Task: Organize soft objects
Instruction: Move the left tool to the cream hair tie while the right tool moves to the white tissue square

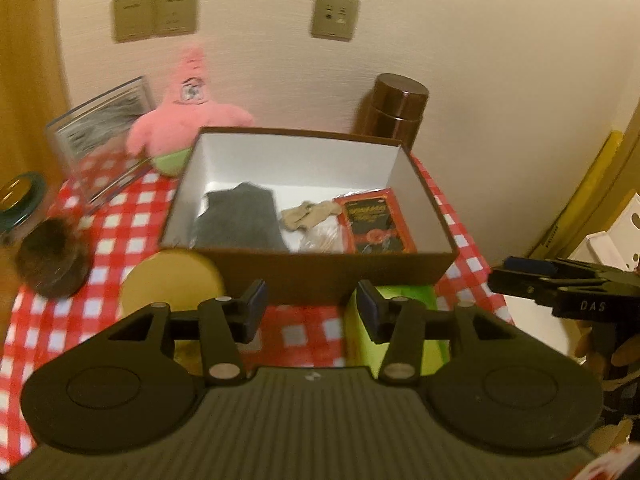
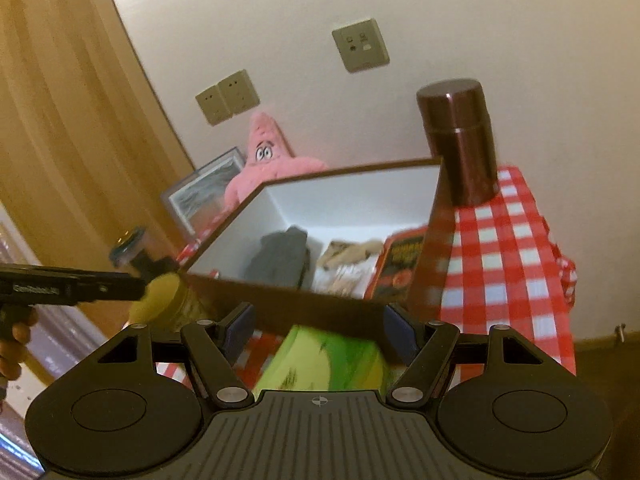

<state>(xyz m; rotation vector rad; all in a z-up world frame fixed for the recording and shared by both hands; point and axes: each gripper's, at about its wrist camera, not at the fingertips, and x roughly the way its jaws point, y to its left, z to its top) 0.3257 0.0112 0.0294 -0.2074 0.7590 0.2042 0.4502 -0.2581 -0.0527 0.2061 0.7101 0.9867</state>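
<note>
A: Pink plush star (image 1: 188,110) sits on the checkered tablecloth (image 1: 116,216) against the wall, just behind the brown box's (image 1: 308,268) left corner.

B: And inside?

A: A dark cloth (image 1: 240,216) and beige socks (image 1: 308,214).

B: Grippers?

A: Left gripper (image 1: 312,312) and right gripper (image 2: 318,326) both spread apart, holding nothing, near the box's front.

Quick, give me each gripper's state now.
Left gripper: open, holding nothing.
Right gripper: open, holding nothing; the green item lies between its fingers, not clamped.
</note>
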